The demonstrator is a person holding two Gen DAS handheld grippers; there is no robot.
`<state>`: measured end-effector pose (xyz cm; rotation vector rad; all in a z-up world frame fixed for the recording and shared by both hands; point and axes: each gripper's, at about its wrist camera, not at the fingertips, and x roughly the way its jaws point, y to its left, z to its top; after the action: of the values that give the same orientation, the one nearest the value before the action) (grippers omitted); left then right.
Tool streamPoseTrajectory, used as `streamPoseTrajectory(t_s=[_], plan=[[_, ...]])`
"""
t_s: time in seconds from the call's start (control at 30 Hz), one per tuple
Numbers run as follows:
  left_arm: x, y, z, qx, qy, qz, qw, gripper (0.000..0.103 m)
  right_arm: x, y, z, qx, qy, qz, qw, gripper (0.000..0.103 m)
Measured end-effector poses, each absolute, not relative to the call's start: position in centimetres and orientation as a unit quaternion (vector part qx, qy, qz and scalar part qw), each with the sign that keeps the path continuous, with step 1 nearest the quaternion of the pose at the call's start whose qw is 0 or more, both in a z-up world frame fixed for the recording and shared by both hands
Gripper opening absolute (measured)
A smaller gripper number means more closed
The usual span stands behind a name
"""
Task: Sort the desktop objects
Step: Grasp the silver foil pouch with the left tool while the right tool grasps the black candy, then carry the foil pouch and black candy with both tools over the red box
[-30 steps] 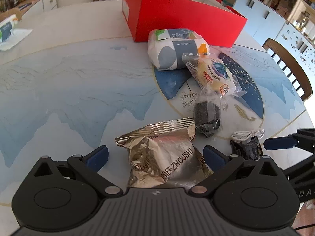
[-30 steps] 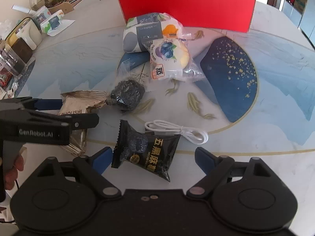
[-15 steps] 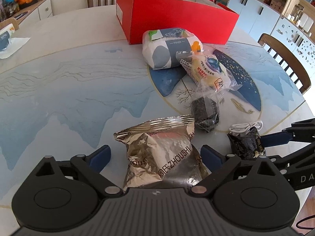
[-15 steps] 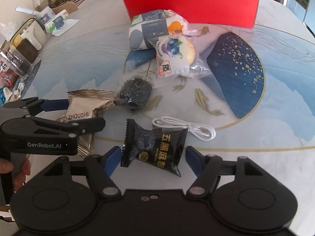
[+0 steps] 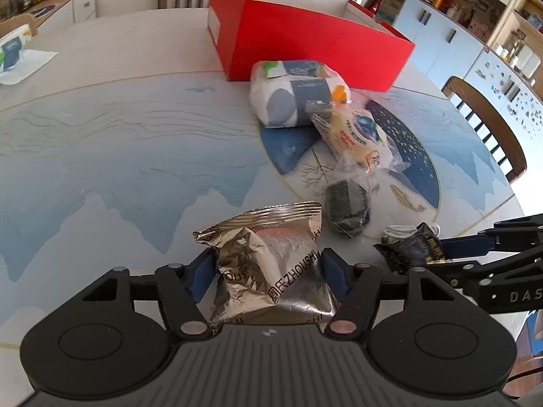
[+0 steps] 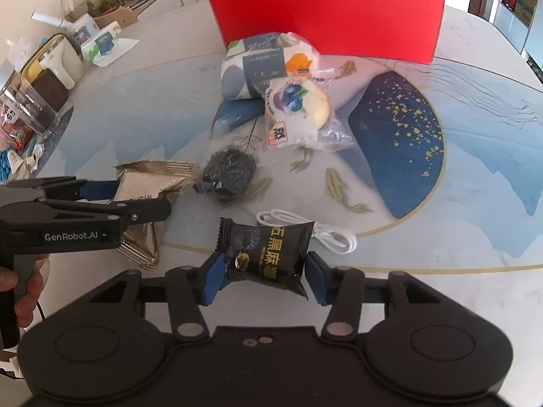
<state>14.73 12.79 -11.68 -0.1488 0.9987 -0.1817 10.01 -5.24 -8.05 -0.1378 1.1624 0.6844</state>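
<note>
My left claw was closing on the foil bag, my right claw on the black packet. Pads met both wrappers; a firm, centred squeeze seemed advisable before lifting towards the red box.

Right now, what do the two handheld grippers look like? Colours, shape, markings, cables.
Both match: matte black plastic bodies, two round hubs, linkage arms with silver pivot pins, blue finger pads. The left gripper has a ribbed top; seen from the right wrist, its side reads "GenRobot.AI", with a thin dark cable by the hand. The right gripper shows partial white letters "DAS" from the left wrist.
</note>
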Motion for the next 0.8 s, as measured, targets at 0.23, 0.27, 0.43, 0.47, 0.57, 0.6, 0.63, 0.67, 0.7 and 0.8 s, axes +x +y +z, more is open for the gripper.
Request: streamPoseTrajectory(t_s=[0.23, 0.27, 0.43, 0.47, 0.57, 0.6, 0.63, 0.67, 0.7, 0.8], plan=[[14.4, 13.7, -11.1, -0.093, 0.476, -0.08, 0.871, 0.064, 10.6, -5.9, -7.3, -0.059, 0.531, 0.313, 0.785, 0.048], [14.3, 13.7, -11.0, -0.096, 0.475, -0.079, 0.871, 0.064, 10.7, -5.9, -7.3, -0.058, 0.531, 0.313, 0.785, 0.048], [14.1, 13.9, -9.9, -0.113, 0.468, -0.075, 0.873, 0.064, 11.0, -6.6, -6.4, -0.051, 0.524, 0.313, 0.791, 0.048], [14.1, 13.9, -9.7, -0.116, 0.466, -0.074, 0.874, 0.064, 11.1, -6.7, -6.2, -0.049, 0.522, 0.312, 0.792, 0.048], [14.2, 13.8, -9.0, -0.121, 0.462, -0.075, 0.875, 0.064, 11.3, -7.0, -5.5, -0.045, 0.516, 0.31, 0.797, 0.048], [14.2, 13.8, -8.8, -0.122, 0.461, -0.076, 0.876, 0.064, 11.4, -7.1, -5.3, -0.043, 0.515, 0.309, 0.799, 0.048], [14.2, 13.7, -8.6, -0.123, 0.46, -0.077, 0.876, 0.064, 11.5, -7.2, -5.0, -0.041, 0.513, 0.308, 0.8, 0.048], [14.3, 13.6, -8.4, -0.123, 0.458, -0.079, 0.877, 0.064, 11.6, -7.3, -4.9, -0.04, 0.511, 0.308, 0.801, 0.048], [14.3, 13.5, -8.2, -0.122, 0.456, -0.08, 0.878, 0.064, 11.7, -7.5, -4.6, -0.039, 0.51, 0.307, 0.803, 0.048], [14.5, 13.2, -7.9, -0.12, 0.455, -0.081, 0.879, 0.064, 12.0, -7.9, -4.1, -0.036, 0.506, 0.304, 0.807, 0.048]])
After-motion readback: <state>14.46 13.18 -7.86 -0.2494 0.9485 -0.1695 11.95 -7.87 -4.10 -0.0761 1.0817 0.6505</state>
